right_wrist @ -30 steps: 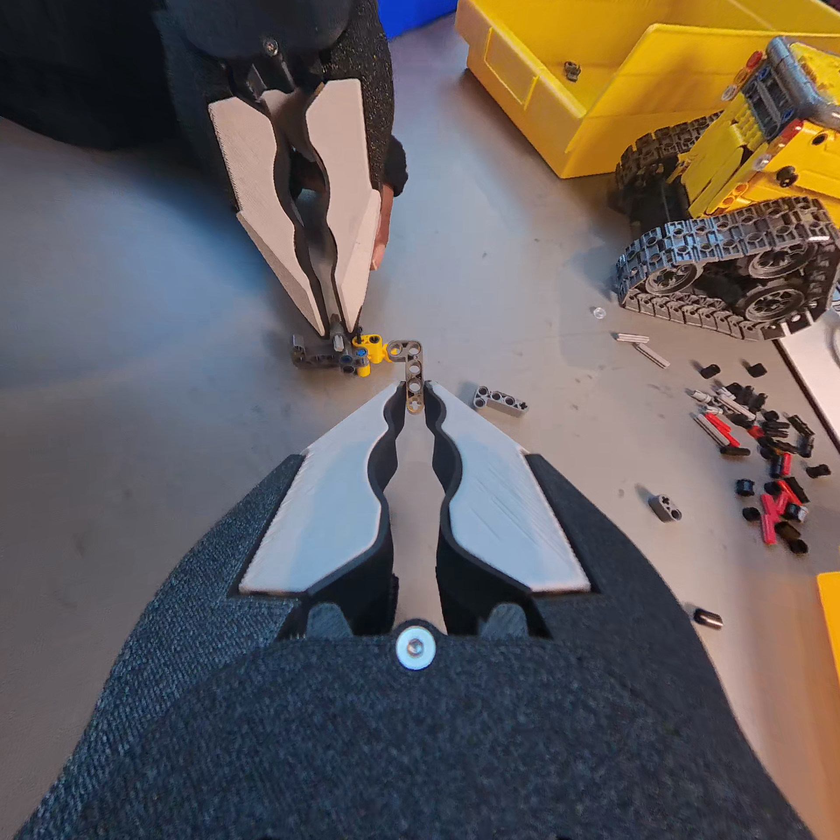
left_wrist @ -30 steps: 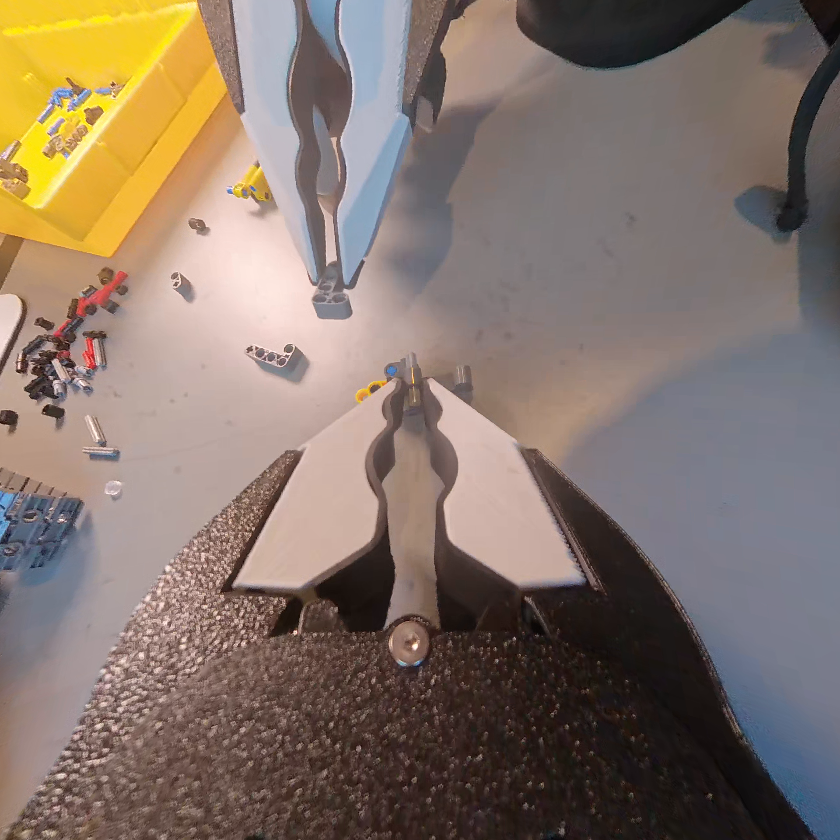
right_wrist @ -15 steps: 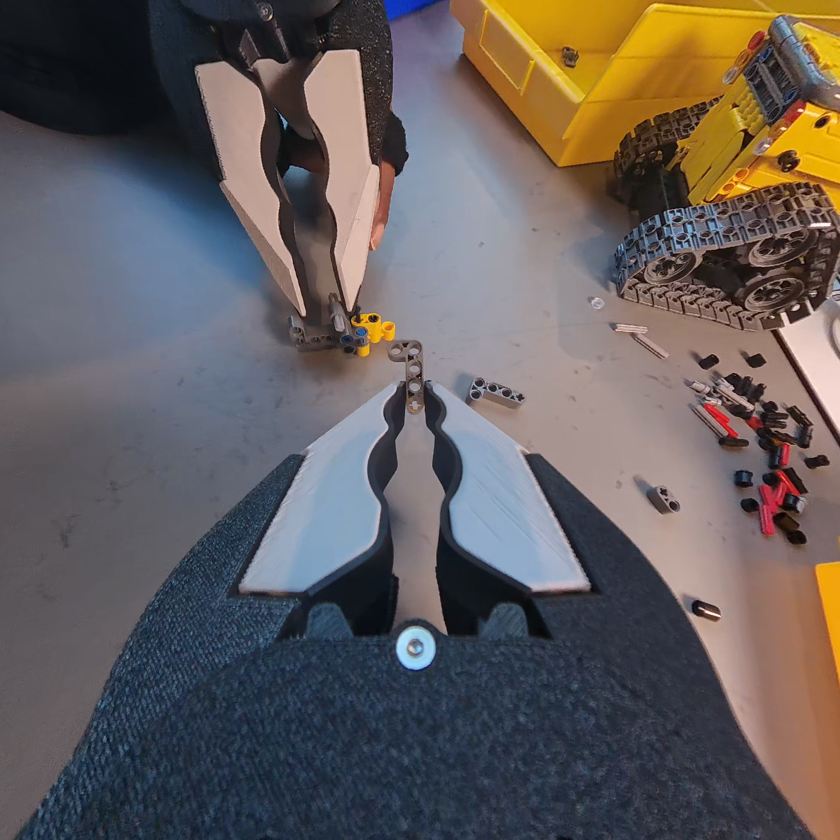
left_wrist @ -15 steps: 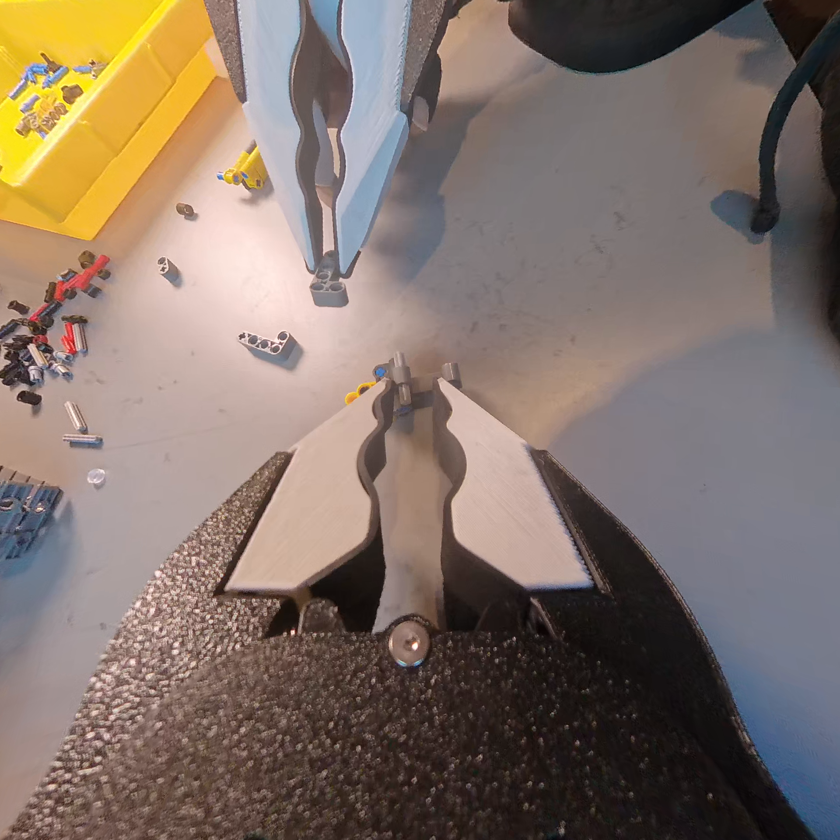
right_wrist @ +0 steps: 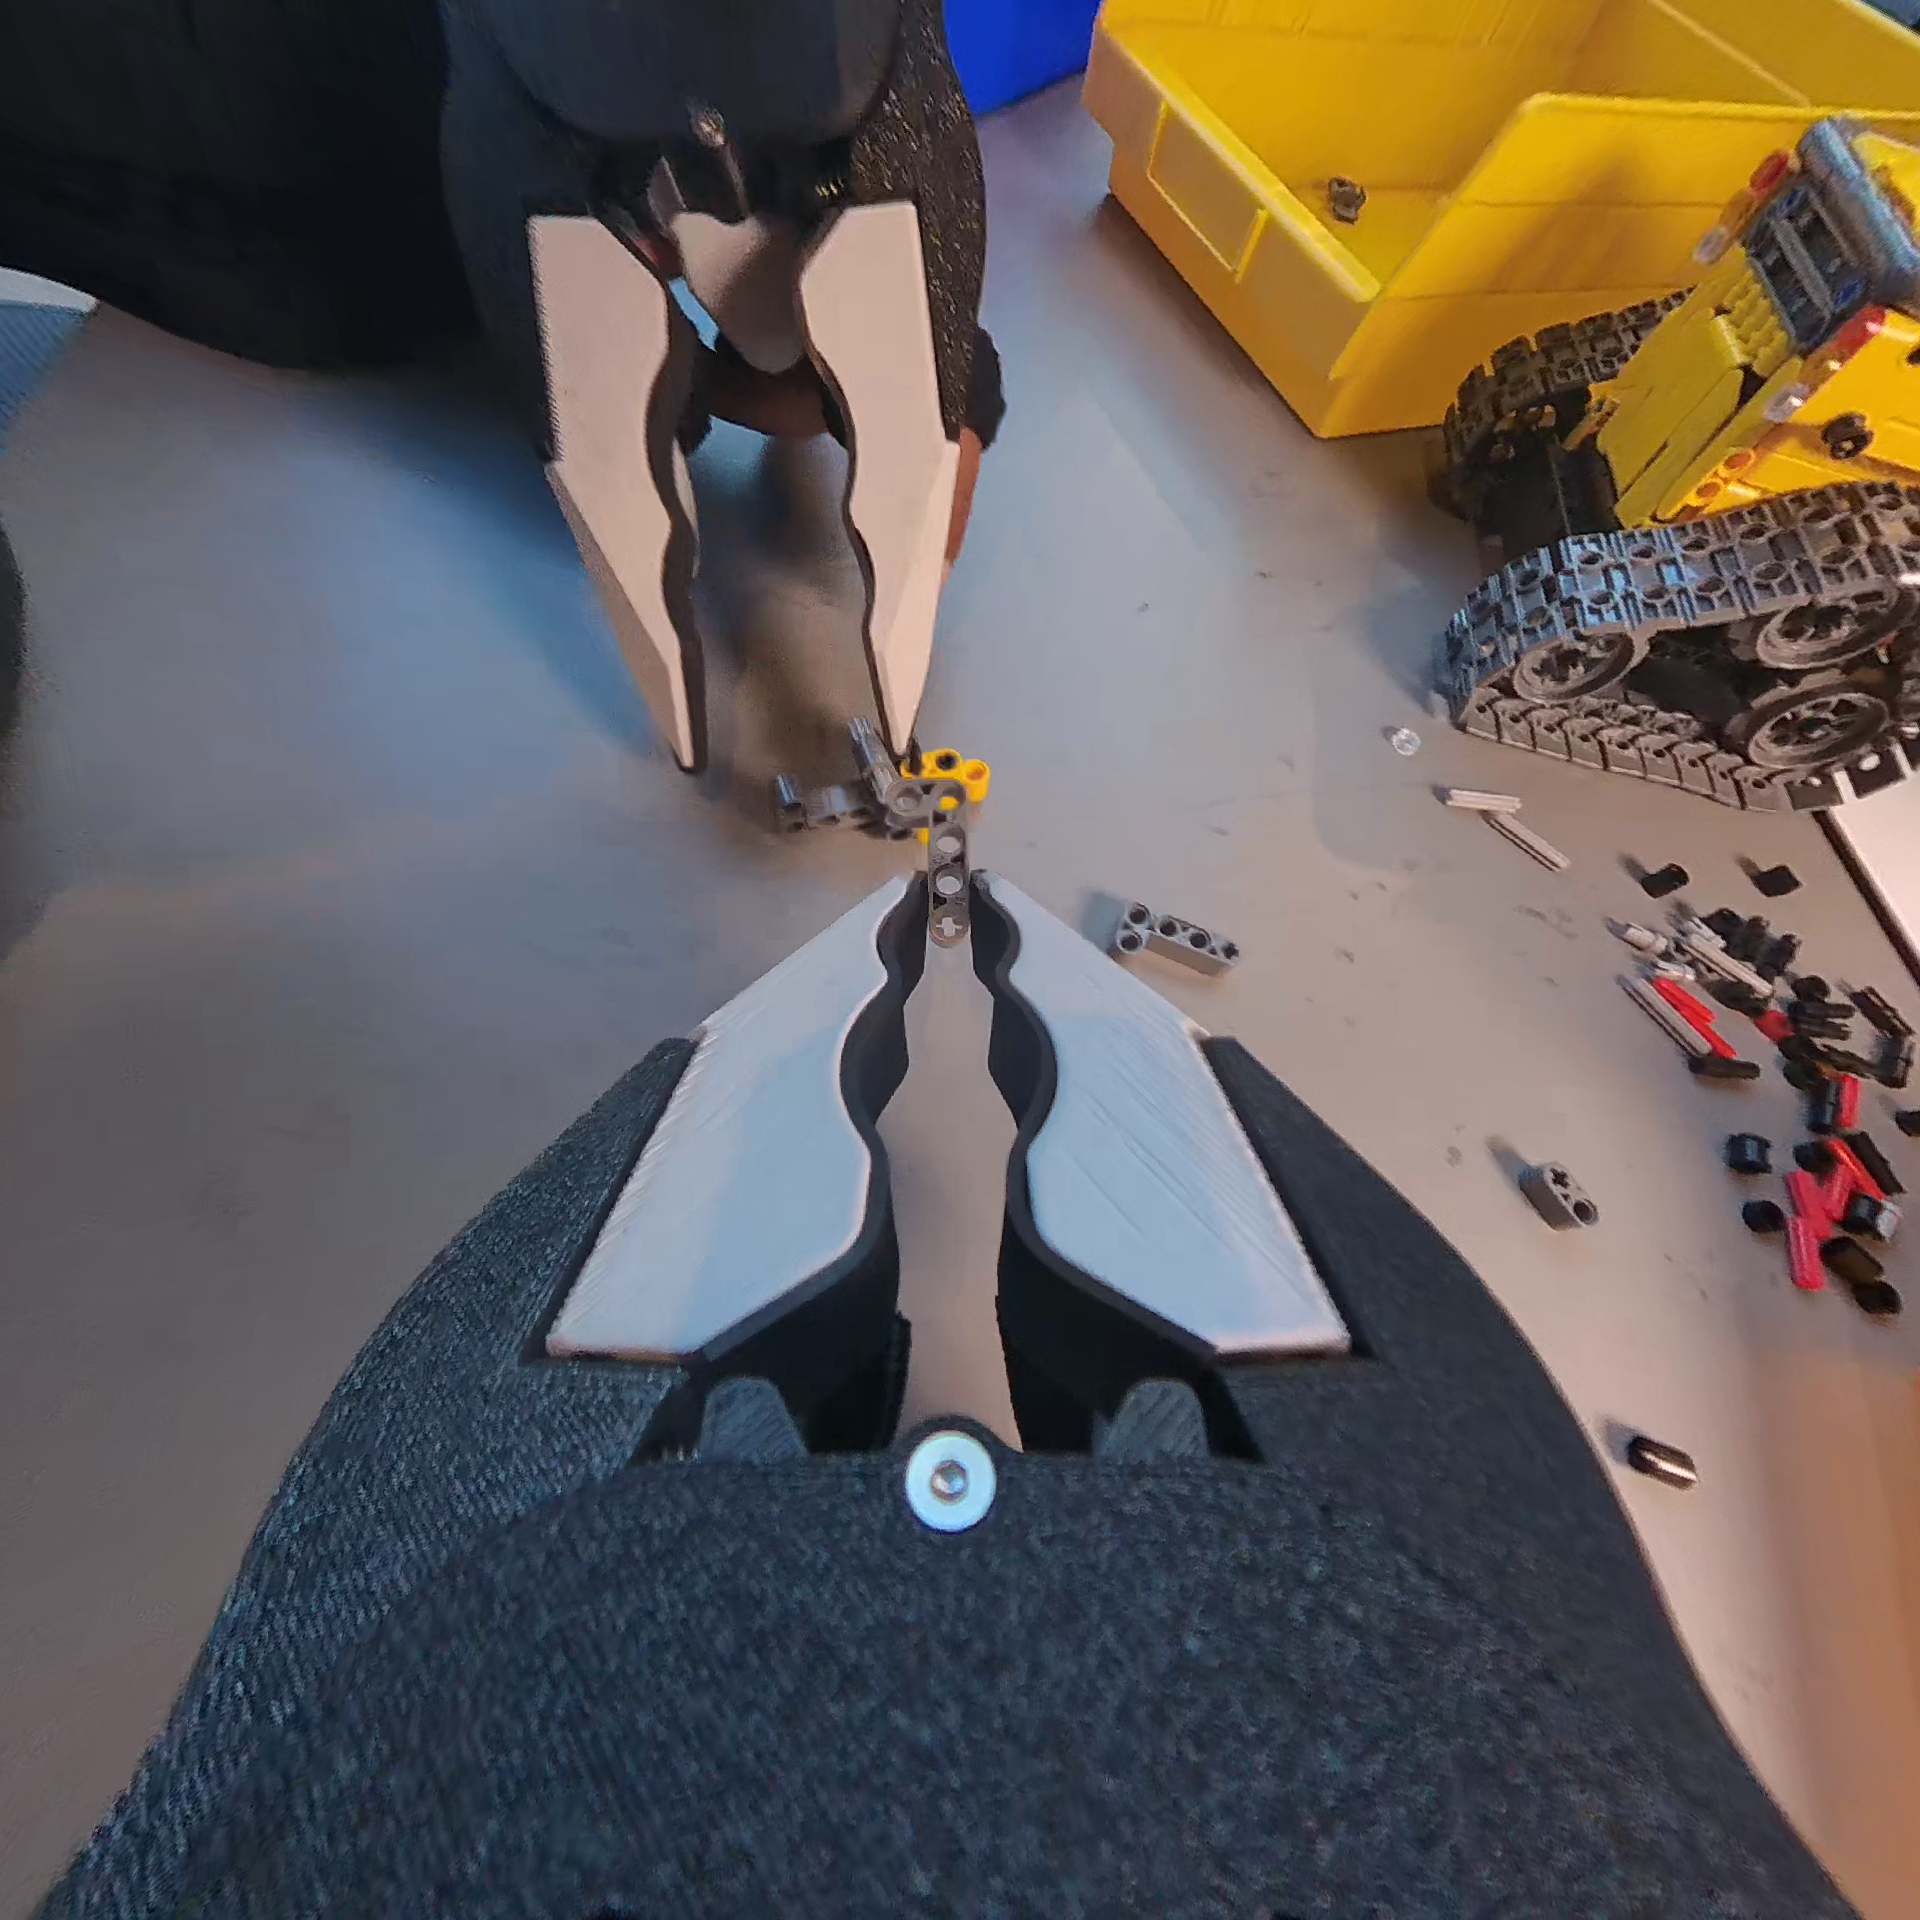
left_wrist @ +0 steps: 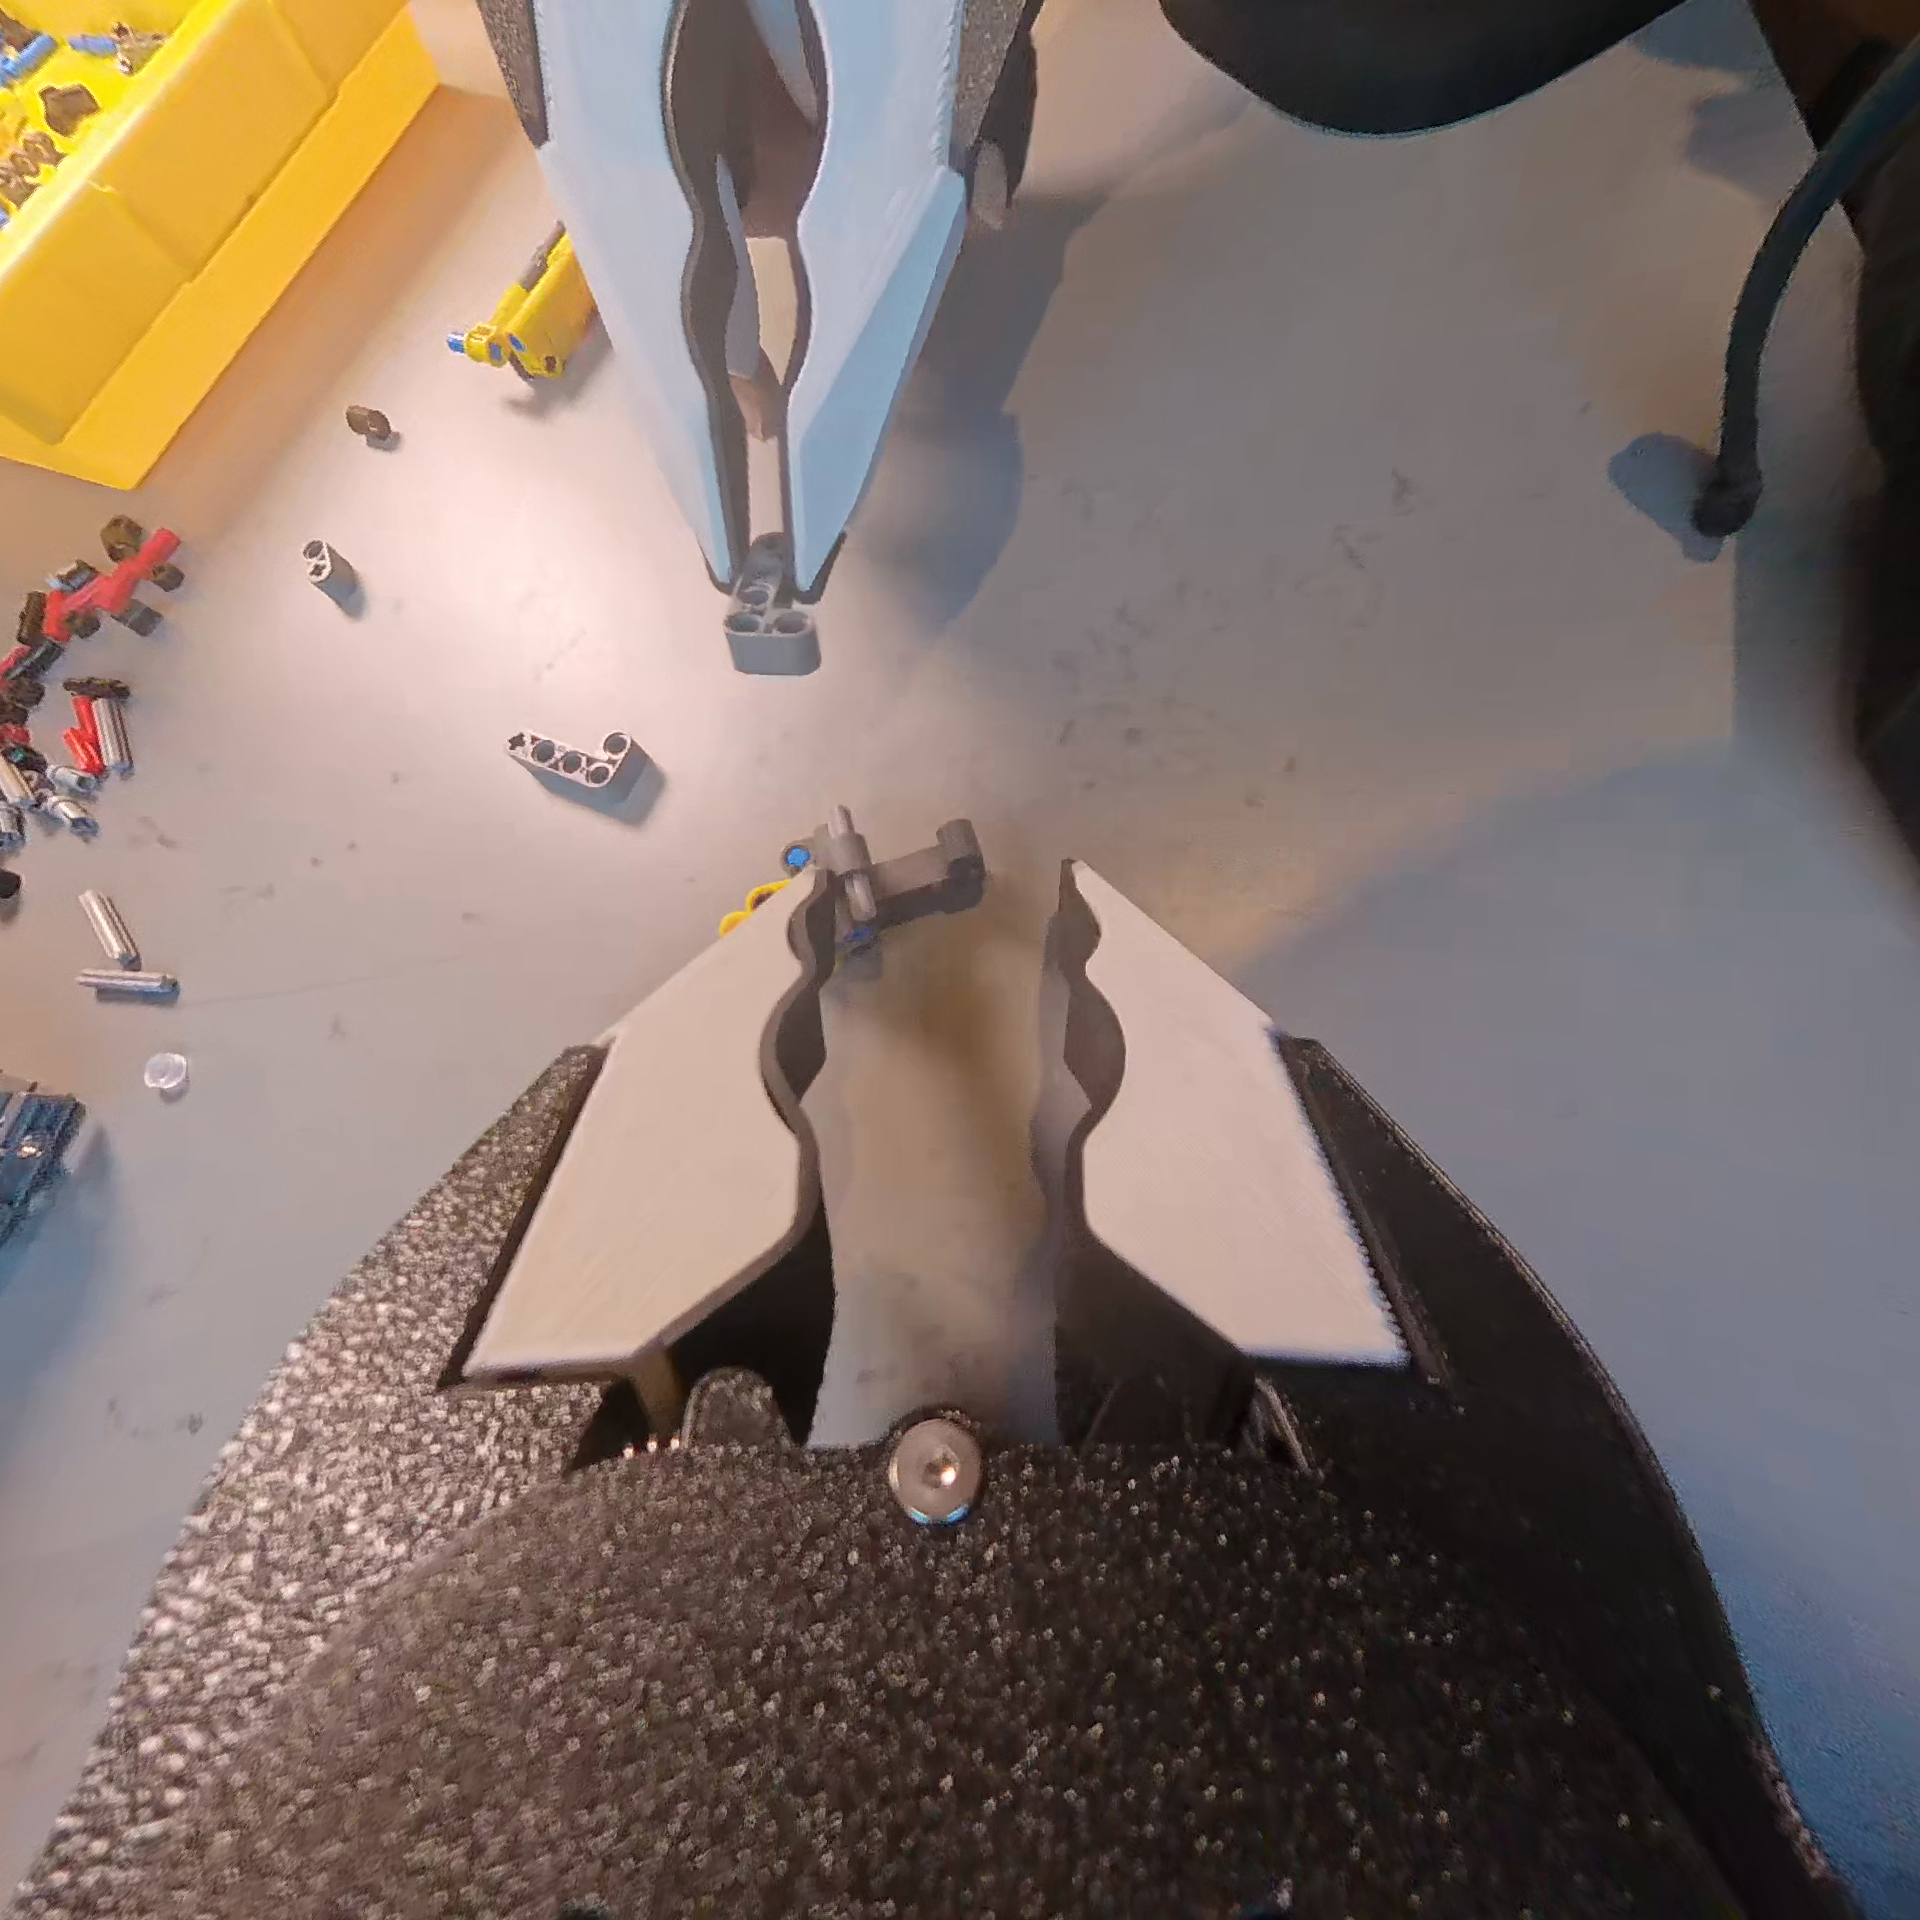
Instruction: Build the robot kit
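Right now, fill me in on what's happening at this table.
A person works two hand-held grippers over a grey table strewn with toy building parts. The right gripper is shut on a grey L-shaped beam, holding it just above a small part cluster. The left gripper is open, with the cluster at its fingertips. A yellow tracked toy vehicle stands nearby.

We see a grey tabletop [left_wrist: 1351, 727], scuffed and marked with faint dark smudges, filling both views. Warm light pools near its middle, and cooler bluish tones spread toward its edges, with soft shadows lying across it. Beyond the tabletop's far edge in the left wrist view we make out a dark rounded shape [left_wrist: 1455, 62], too cut off to identify, and beside it a dark cable [left_wrist: 1745, 343] drops down, its end resting on the tabletop.
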The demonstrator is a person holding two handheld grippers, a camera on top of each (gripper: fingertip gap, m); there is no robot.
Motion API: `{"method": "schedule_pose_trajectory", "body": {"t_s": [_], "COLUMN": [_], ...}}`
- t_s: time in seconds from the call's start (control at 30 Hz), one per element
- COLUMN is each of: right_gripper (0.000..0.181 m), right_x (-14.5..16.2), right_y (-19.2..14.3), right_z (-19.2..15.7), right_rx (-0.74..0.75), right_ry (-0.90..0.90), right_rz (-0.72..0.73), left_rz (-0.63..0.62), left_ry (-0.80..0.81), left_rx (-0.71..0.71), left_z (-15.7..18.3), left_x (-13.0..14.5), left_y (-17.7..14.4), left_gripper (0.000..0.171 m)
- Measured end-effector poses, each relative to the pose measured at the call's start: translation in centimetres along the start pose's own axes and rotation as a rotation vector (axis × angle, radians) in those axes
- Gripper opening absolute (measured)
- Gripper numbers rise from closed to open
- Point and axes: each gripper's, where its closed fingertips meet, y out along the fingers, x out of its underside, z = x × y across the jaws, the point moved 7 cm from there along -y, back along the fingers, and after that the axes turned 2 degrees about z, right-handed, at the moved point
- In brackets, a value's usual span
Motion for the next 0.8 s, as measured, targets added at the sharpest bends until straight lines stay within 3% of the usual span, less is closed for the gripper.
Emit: {"method": "schedule_pose_trajectory", "body": {"t_s": [0.1, 0.33, 0.67, 0.8], "right_gripper": [0.008, 0.008, 0.007, 0.007], "right_x": [-0.4, -0.4, 0.1, 0.0], "right_y": [0.0, 0.2, 3.0, 3.0], "right_z": [-0.5, -0.7, -2.6, -2.6], "right_rx": [-0.020, -0.030, -0.012, -0.019], "right_ry": [-0.019, -0.012, -0.145, -0.128], "right_rz": [0.010, 0.013, -0.174, -0.158], "left_rz": [0.018, 0.021, 0.035, 0.062], "left_ry": [0.006, 0.019, 0.065, 0.052], "left_rx": [-0.008, -0.020, -0.008, 0.009], "left_z": [0.0, -0.1, 0.5, 0.4], "left_x": [-0.2, 0.0, -0.2, -0.1], "left_y": [-0.1, 0.0, 0.3, 0.1], "left_gripper": [0.040, 0.014, 0.020, 0.017]}}
